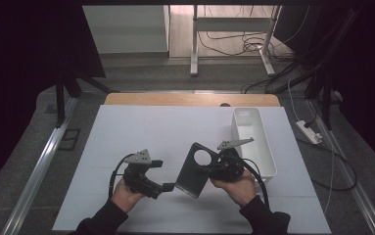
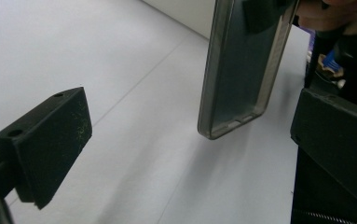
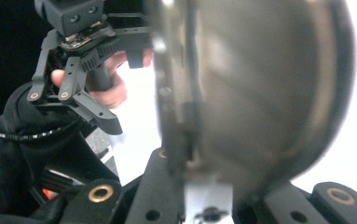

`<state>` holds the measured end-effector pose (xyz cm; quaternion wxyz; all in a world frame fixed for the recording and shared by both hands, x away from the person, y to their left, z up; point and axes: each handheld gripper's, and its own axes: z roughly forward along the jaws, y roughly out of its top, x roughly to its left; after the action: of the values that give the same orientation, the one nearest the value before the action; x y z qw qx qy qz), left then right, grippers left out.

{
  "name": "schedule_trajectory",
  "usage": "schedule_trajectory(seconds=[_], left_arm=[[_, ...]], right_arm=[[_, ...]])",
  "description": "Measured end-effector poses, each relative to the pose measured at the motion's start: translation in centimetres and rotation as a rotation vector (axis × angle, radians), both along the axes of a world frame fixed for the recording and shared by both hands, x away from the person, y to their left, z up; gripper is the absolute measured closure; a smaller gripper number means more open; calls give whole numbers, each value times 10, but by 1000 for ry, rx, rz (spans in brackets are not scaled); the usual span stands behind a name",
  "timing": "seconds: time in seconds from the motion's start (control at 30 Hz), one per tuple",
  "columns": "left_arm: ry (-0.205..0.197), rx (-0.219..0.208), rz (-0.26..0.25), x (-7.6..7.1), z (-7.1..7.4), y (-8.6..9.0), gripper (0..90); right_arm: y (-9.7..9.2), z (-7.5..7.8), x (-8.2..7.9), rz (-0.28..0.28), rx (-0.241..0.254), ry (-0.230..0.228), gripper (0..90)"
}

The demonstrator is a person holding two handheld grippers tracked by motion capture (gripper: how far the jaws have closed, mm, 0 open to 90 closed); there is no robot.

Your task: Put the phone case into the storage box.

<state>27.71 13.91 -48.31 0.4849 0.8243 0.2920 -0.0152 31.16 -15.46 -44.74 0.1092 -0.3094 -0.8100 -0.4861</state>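
Keep the right gripper (image 1: pixel 213 167) clamped on the phone case (image 1: pixel 195 170), held tilted above the desk (image 1: pixel 141 127) beside the bin (image 1: pixel 253 139), and draw the left gripper (image 1: pixel 168 175), jaws wide and empty, clear. Count: 1 case, 1 bin, 2 grippers.

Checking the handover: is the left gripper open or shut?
Open. The left gripper has its fingers spread wide, and the phone case hangs clear of them, held by the right gripper.
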Motion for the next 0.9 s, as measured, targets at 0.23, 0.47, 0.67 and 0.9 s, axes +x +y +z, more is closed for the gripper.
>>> schedule_trajectory(seconds=[0.23, 0.47, 0.67, 0.9], left_arm=[[2, -7, -59, -1, -2, -7, 0], [16, -3, -100, 0, -5, -13, 0], [29, -3, -127, -1, -5, -18, 0], [17, -7, -173, -4, -2, -20, 143]], right_arm=[[1, 2, -2, 41, -1, -19, 848], [7, 2, -5, 97, 1, -33, 849], [11, 3, -8, 129, 11, -34, 849], [13, 5, -10, 159, 24, -44, 850]])
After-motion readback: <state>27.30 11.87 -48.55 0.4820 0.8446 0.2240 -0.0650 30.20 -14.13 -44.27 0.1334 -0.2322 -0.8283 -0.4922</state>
